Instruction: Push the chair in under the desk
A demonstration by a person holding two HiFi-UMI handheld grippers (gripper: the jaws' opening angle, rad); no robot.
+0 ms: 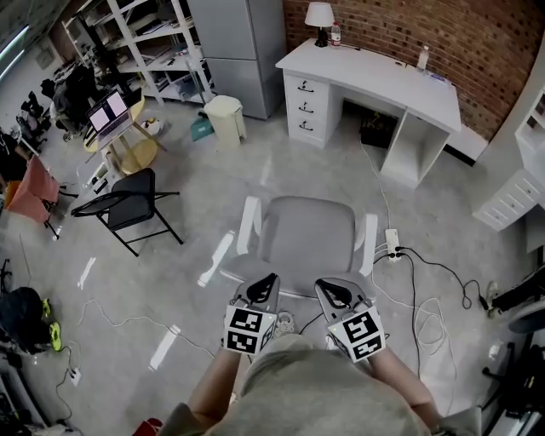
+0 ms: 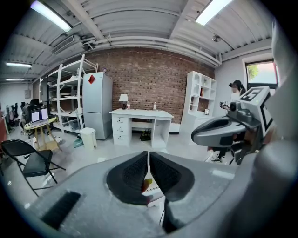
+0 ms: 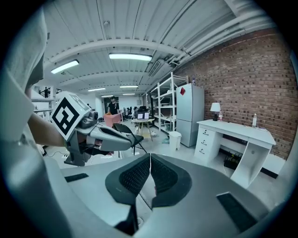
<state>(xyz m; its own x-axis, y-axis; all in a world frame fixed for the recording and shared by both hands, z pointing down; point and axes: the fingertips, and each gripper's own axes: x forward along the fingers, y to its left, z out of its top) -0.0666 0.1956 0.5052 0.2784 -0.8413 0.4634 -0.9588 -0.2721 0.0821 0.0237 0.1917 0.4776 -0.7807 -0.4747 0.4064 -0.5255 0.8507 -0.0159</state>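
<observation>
Far left of the left gripper: black folding chair, unoccupied.
Ahead-left of it: pale lidded bin, lid down, contents hidden.

Left gripper: forearm comes up from the lower edge, gripper pointing forward and tipped down, marker cube facing up. Its own view shows the dark pads pressed together along one seam, nothing pinched.

Between and just ahead of both grippers: grey chair, white armrests either side, out on open floor. Both sets of tips sit at its near edge. Whether they touch it cannot be told.

Right gripper: same pose as the left one, close beside it, forearm roughly parallel, cube up. Pads closed flat against each other, empty.

Just right of the right gripper, on the floor: white power strip with cables trailing.

Well ahead and to the right of both grippers: white desk against the brick wall, well apart from the chair. Its drawer stack is shut. The open bay underneath holds a dark boxy item, too small to identify. On top: a lamp and a bottle.
</observation>
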